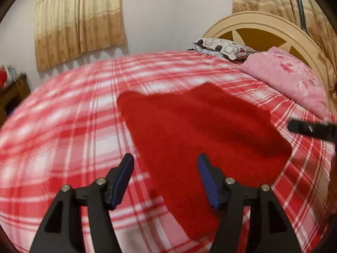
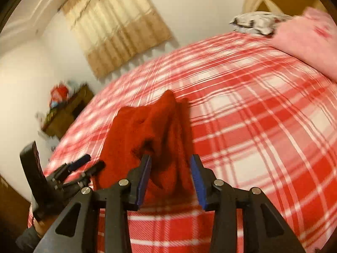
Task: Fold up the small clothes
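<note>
A red fleece garment (image 1: pixel 200 130) lies spread on the red and white plaid bed cover (image 1: pixel 63 126). My left gripper (image 1: pixel 165 162) is open above its near left part and holds nothing. In the right wrist view the garment (image 2: pixel 147 130) looks bunched and rumpled. My right gripper (image 2: pixel 170 160) is open over its near edge, with the cloth between the fingers but not clamped. The left gripper (image 2: pixel 90 164) shows at the left of that view, and a black tip of the right gripper (image 1: pixel 309 128) shows at the right edge of the left wrist view.
A pink pillow (image 1: pixel 290 80) and a patterned pillow (image 1: pixel 221 48) lie by the cream headboard (image 1: pixel 263 21). A brown cabinet (image 2: pixel 67 113) with objects on top stands by the wall past the bed's left side. Curtains (image 1: pixel 80 21) hang on the wall.
</note>
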A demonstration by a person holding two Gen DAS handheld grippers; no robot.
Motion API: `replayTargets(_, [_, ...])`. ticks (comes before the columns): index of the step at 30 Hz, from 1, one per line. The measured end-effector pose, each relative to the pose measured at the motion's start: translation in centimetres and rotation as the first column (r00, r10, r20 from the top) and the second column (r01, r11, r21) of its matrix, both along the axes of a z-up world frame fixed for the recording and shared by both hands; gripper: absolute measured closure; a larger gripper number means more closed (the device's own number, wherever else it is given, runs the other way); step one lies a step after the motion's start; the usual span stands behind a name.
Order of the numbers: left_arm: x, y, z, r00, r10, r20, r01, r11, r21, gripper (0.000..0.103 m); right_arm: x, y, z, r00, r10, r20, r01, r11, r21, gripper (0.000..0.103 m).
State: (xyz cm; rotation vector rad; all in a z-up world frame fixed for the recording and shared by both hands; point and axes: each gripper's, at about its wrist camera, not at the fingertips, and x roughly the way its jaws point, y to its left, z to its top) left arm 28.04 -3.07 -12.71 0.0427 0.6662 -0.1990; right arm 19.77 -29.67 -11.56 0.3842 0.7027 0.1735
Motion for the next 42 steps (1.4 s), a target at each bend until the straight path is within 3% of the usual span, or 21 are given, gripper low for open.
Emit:
replayTargets(6, [0.1,0.2,-0.2,1.0,0.008,-0.002,-0.008,0.998,-0.059,0.038,6.2,0.7,-0.2,0.99,0.071,-0.119,-0.06,0.994,0.091,0.063])
replayTargets(7, [0.0,0.3,-0.2,1.0,0.006,0.0,-0.006,0.998,-0.065,0.037,7.2,0.8,-0.8,0.982,0.098,-0.163,-0.079,0.99,0.119,0.085])
replayTargets(8, [-0.1,0.4,-0.2,1.0,0.006,0.001,-0.006,0.997,-0.08,0.036,7.4,1.0,-1.1,0.98,0.094,-0.177,-0.076,0.991,0.109,0.089])
replayTargets(10, [-0.4,0.9,-0.2,1.0,0.015,0.007,-0.014,0.995,-0.103,0.025,7.2,1.1,-1.3,0.982,0.059,-0.179,-0.05,0.997,0.054,0.09])
replayTargets(15, [0.0,1.5,-1.0,1.0,0.004,-0.024,-0.008,0.989,-0.15,0.019,6.8,-1.4,-2.5,0.976,-0.032,-0.214,0.045,0.997,0.055,0.092])
replayTargets(17, [0.1,1.4,-1.2,0.999,-0.003,-0.033,-0.002,0.989,-0.147,0.018,7.1,-1.6,-2.3,0.975,-0.064,-0.213,0.069,0.998,0.013,0.092])
replayTargets(18, [0.1,1.3,-1.3,0.999,-0.002,-0.038,-0.003,0.989,-0.145,0.017,7.1,-1.5,-2.0,0.977,-0.064,-0.204,0.066,0.998,0.001,0.092])
replayTargets(21, [0.2,1.4,-1.6,0.999,-0.004,-0.054,-0.005,0.988,-0.157,0.016,6.7,-0.5,0.6,0.989,-0.097,-0.112,0.09,0.994,-0.069,0.074])
replayTargets(23, [0.1,1.5,-1.6,0.999,-0.003,-0.054,-0.006,0.987,-0.163,0.016,6.8,0.9,2.3,0.999,-0.012,-0.038,0.01,0.999,-0.03,0.071])
replayTargets(25, [0.0,1.3,-1.6,0.999,0.001,-0.052,-0.009,0.988,-0.154,0.012,8.2,3.2,3.0,0.992,0.119,-0.039,-0.119,0.993,0.008,0.06])
replayTargets(27, [0.0,1.1,-1.7,0.998,0.002,-0.056,-0.01,0.99,-0.142,0.011,9.6,5.0,2.5,0.981,0.181,-0.071,-0.183,0.983,-0.013,0.06])
replayTargets(29, [0.0,1.2,-1.7,0.998,0.006,-0.058,-0.015,0.99,-0.141,0.009,11.5,5.3,0.8,0.978,0.146,-0.147,-0.157,0.985,-0.069,0.06])
replayTargets(31, [-0.1,1.3,-1.7,0.998,0.011,-0.06,-0.02,0.989,-0.148,0.006,12.9,3.4,-1.3,0.972,0.105,-0.208,-0.109,0.994,-0.006,0.063])
replayTargets(33, [-0.1,1.4,-1.8,0.998,0.005,-0.065,-0.015,0.988,-0.156,0.005,13.2,1.4,-2.2,0.977,0.085,-0.195,-0.068,0.993,0.092,0.073])
replayTargets(35, [-0.1,1.4,-1.8,0.998,0.0,-0.069,-0.011,0.987,-0.16,0.005,12.6,-0.3,-2.1,0.982,0.076,-0.174,-0.046,0.984,0.173,0.073])
replayTargets(38, [0.1,1.4,-2.0,0.997,0.002,-0.078,-0.014,0.988,-0.156,0.0,10.0,0.3,-0.4,0.991,0.063,-0.116,-0.051,0.994,0.097,0.069])
replayTargets(40, [0.3,1.3,-2.0,0.996,-0.006,-0.085,-0.007,0.988,-0.152,0.0,7.1,1.5,0.6,0.986,0.162,-0.043,-0.155,0.977,0.144,0.059])
replayTargets(42, [0.2,1.1,-2.0,0.997,-0.006,-0.082,-0.005,0.99,-0.144,0.0,5.6,2.6,0.3,0.973,0.228,-0.041,-0.221,0.966,0.134,0.058])
